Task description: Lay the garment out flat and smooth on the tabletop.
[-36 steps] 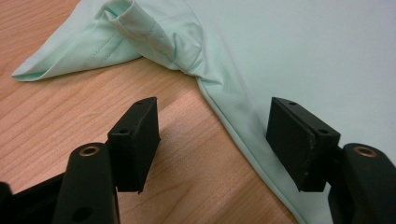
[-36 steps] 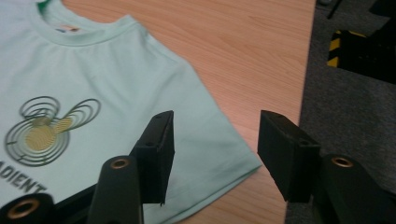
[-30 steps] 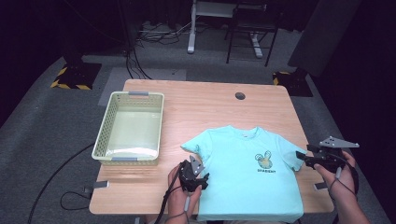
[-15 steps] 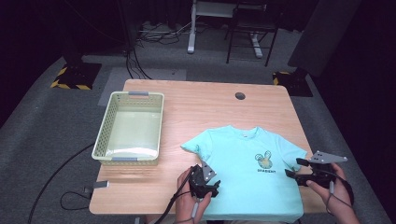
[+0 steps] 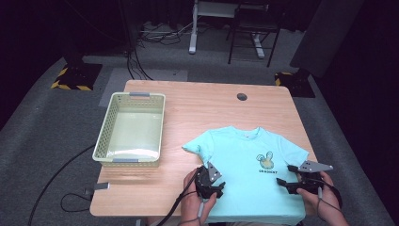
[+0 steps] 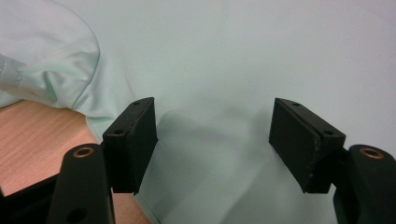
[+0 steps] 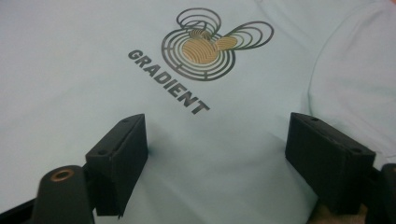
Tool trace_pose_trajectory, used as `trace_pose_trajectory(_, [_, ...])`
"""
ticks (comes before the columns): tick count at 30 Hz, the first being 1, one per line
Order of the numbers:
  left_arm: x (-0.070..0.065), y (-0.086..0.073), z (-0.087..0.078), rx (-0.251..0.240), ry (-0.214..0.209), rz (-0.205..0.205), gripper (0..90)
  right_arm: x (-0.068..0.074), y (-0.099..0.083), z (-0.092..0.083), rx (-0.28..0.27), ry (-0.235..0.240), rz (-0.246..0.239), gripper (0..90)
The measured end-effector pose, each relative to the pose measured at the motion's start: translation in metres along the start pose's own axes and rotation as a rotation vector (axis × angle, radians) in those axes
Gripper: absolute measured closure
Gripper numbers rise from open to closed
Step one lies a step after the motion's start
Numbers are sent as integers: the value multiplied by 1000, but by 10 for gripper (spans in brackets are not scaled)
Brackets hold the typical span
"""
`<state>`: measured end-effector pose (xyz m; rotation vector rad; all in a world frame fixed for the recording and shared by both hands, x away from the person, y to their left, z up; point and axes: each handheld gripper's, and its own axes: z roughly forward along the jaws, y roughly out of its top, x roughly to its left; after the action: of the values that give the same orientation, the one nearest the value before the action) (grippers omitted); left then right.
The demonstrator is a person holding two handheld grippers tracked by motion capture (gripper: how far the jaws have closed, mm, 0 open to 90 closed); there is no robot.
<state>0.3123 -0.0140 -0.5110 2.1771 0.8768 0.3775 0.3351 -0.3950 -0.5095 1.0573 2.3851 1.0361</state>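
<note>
A light turquoise T-shirt (image 5: 244, 160) lies flat, front up, on the near right part of the wooden table (image 5: 197, 108). It has a small printed logo (image 5: 266, 162) on the chest. My left gripper (image 5: 215, 188) is low over the shirt's left side edge, open, with cloth (image 6: 233, 60) and bare wood under its jaws (image 6: 212, 140). My right gripper (image 5: 284, 175) hovers at the shirt's right side below the sleeve. It is open and its jaws have just been opening, with nothing pinched between them. The right gripper (image 7: 217, 149) looks at the logo (image 7: 205, 46) with the word GRADIENT.
A pale green plastic basket (image 5: 103, 141) stands empty on the table's left side. A round cable hole (image 5: 242, 97) sits near the far edge. The shirt's hem reaches the table's near edge. Chair and desk legs stand on the floor beyond the table.
My right gripper has sunk toward the shirt, come in to the left and opened wider. My left gripper has slid a little to the right onto the shirt's edge.
</note>
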Motion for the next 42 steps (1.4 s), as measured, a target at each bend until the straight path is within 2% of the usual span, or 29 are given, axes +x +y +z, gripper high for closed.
trace_pose_trajectory(2, [4,1,1,1,6,-9,320,-4,1,4,-20,-1,5,213])
trace_pose_trajectory(16, [49,19,18,2,21,-13,320,-27,35,39,-17,-19,11,201])
trace_pose_trajectory(27, [78,35,34,2,16,0,319,-47,55,60,-16,-21,17,203])
trace_pose_trajectory(28, [80,36,36,2,11,-10,319,-49,57,62,-18,-20,18,202])
trace_pose_trajectory(33, [93,44,44,3,1,6,319,-61,64,70,-19,-22,27,208])
trace_pose_trajectory(42, [111,55,54,5,-10,4,319,-77,79,84,-13,-26,26,215])
